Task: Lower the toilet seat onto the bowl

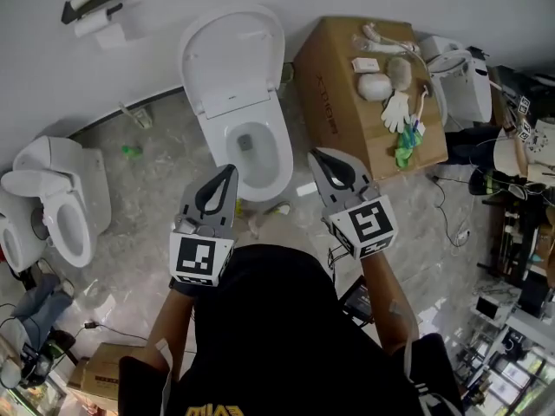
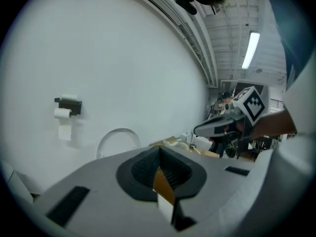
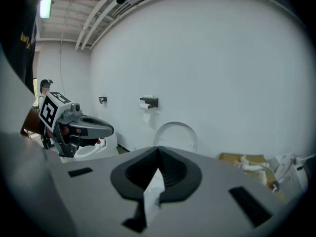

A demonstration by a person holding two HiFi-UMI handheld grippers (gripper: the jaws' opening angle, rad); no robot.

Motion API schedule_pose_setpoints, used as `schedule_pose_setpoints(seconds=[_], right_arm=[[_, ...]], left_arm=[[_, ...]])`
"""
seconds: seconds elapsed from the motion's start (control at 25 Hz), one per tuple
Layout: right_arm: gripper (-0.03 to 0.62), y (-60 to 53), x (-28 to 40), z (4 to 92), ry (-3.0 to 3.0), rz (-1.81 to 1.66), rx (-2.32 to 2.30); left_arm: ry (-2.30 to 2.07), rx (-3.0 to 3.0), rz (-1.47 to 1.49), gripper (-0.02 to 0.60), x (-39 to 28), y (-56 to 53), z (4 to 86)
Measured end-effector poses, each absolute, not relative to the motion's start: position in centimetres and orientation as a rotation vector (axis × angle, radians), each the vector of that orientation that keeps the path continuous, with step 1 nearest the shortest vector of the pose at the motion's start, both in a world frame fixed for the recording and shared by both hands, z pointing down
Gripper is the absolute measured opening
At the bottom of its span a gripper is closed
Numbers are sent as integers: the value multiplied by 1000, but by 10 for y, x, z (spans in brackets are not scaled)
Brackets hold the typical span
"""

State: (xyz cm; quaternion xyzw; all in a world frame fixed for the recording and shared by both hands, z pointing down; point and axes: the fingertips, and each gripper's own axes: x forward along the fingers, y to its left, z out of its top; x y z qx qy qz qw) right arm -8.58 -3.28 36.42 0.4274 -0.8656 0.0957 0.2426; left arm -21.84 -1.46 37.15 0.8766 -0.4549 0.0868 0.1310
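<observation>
White toilet seat (image 1: 232, 59) standing raised above the open bowl (image 1: 279, 159), left gripper (image 1: 231, 170) and right gripper (image 1: 315, 153) near its front rim, both jaws closed, holding nothing, cardboard box (image 1: 334, 85) alongside

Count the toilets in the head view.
3: the middle toilet, seat raised; the left toilet; the right toilet behind the cardboard box. A white shape at the far left edge may be another.

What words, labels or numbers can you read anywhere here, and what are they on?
Nothing reads clearly.
Cardboard box: dark print on its side, too blurred to read.
Black shirt: yellow letters at the picture's edge, cut off, unreadable.
Left cube and right cube: square patterns only, no words.
</observation>
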Motion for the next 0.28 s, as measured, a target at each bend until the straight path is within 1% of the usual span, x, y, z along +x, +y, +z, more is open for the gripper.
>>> schedule_pose_setpoints(seconds=[0.28], right_arm=[[-6,-49,-119,384,-2390,158,1002]], left_arm=[[-1303,2487,357,6,-249,3,431]])
